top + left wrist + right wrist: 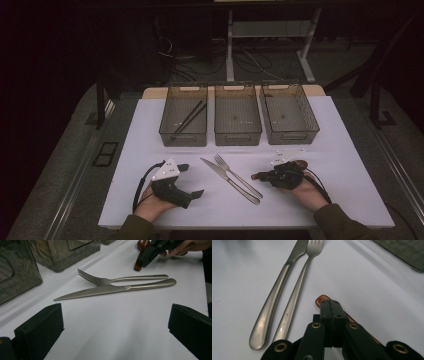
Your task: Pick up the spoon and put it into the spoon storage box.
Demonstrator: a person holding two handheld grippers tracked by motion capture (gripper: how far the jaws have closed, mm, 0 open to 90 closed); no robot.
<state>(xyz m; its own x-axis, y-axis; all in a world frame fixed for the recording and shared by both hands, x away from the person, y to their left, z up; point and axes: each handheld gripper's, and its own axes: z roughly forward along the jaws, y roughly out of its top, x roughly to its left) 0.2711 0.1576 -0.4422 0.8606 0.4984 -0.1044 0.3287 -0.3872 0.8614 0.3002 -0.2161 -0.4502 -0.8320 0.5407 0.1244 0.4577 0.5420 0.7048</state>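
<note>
we see the right gripper point(331, 315) clamped shut over a glossy brown spoon point(321, 299), the left gripper point(112, 335) wide open, steel knife point(110, 289) and fork point(120, 279) between.

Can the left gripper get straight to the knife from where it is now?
Probably yes. The left gripper is open and faces the knife across bare table. The fork lies against its far side, so the near edge looks free.

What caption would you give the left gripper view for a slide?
Open left gripper faces a knife and fork lying side by side on the white table.
</note>
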